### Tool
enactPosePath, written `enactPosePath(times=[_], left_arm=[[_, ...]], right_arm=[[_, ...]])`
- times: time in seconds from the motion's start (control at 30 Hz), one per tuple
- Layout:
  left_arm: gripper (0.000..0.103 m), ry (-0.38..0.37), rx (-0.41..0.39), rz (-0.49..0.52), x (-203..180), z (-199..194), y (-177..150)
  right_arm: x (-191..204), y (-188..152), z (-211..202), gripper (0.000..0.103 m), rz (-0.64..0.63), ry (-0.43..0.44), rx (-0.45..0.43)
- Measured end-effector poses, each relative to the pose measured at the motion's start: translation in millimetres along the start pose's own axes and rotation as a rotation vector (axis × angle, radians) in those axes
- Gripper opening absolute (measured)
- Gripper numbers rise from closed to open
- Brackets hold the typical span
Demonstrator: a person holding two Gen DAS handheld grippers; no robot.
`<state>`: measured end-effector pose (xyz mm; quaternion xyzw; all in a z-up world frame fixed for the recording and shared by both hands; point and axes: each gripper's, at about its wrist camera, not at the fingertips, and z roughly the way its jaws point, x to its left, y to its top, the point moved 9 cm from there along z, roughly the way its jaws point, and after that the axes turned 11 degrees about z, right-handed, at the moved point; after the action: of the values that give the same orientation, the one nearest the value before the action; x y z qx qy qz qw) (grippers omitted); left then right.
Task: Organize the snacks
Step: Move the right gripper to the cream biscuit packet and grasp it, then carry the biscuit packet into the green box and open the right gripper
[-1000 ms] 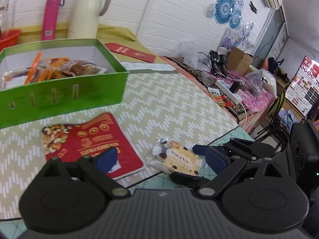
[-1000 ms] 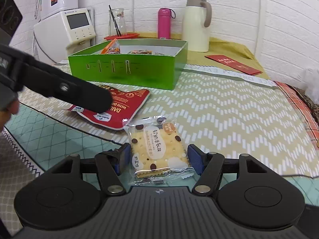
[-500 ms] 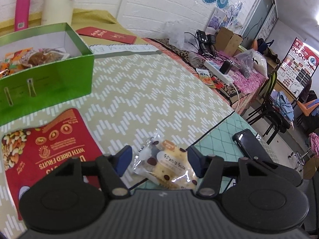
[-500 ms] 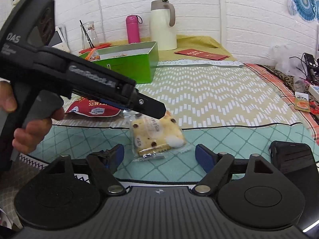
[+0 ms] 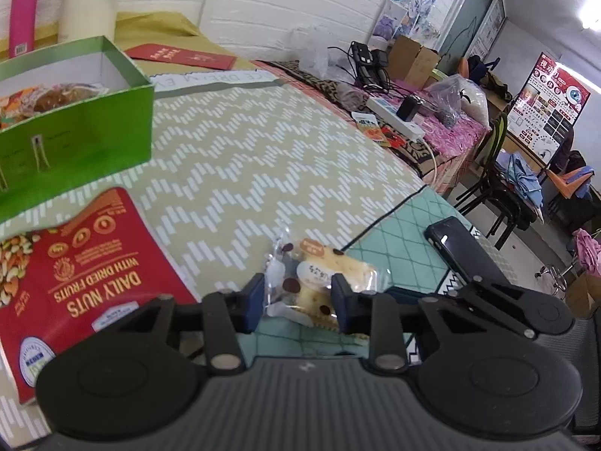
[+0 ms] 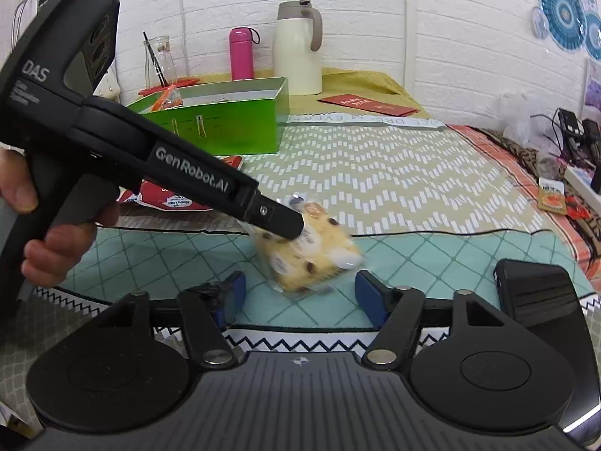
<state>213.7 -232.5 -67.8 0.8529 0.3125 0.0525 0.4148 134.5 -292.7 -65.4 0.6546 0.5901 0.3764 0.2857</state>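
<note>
Item: biscuit packet point(image 5: 319, 282) — clear wrapper, pale cracker with dark chips. Location: near edge of the table, on the teal diamond-pattern mat point(image 6: 432, 259) just short of the seam with the chevron cloth point(image 5: 244, 158).

Left gripper point(image 5: 296, 300): jaws have just been closing, and the blue pads now sit against both sides of the packet, the wrapper crumpled between them — read as gripping it. In the right wrist view the packet is blurred and tilted, one end seemingly lifted.

Right gripper point(image 6: 298, 293): jaws wide, nothing between them; packet lies just ahead of its tips, untouched.

Destination, by judgement: green box point(image 5: 75, 127), already holding wrapped snacks. From the left gripper it lies ahead and to the left, well apart, with the red nut pouch point(image 5: 86, 274) flat on the cloth between. The left hand point(image 6: 49, 221) is the one in possession; the right is merely near.

Packet's long axis: runs roughly along the gripper's pointing line, so the pads clamp its short width.

Other: black phone point(image 6: 541, 293) at the mat's right corner, clear of the path.
</note>
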Motion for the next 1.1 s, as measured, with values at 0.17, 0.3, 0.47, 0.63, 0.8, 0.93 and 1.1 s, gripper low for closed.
enactPosePath(times=[0.17,0.3,0.47,0.63,0.8,0.93,1.1], left_arm=[[0.028,0.017,-0.020,0.009,-1.6,-0.4,-0.9],[0.028,0.023,-0.041,-0.017,-1.8,0.7,-1.6],[0.021,0.065,-0.074,-0.023,-15.7,-9.7,-6.3],[0.021,0.095,-0.136,-0.034,-17.1,-36.5,-2.4],[0.021,0.127,-0.216,-0.077,3.0,-72.5,11.3],[0.021,0.170,-0.281,-0.119,29.2,-101.2,23.1],[0.010,0.147,-0.321,-0.184,58.2,-115.1,43.1]], right_arm=[[-5.9,3.9,2.8,0.076,0.010,-0.016,-0.017],[-6.0,3.3,2.4,0.066,0.015,-0.002,-0.035],[-3.1,2.8,-3.3,0.060,0.036,0.006,-0.041],[14.4,8.6,-12.5,0.052,0.005,0.027,-0.052],[37.9,34.3,-13.9,0.049,-0.031,0.088,-0.099],[60.8,60.3,-4.0,0.046,-0.071,0.150,-0.135],[93.7,92.7,19.4,0.017,-0.080,0.275,-0.140]])
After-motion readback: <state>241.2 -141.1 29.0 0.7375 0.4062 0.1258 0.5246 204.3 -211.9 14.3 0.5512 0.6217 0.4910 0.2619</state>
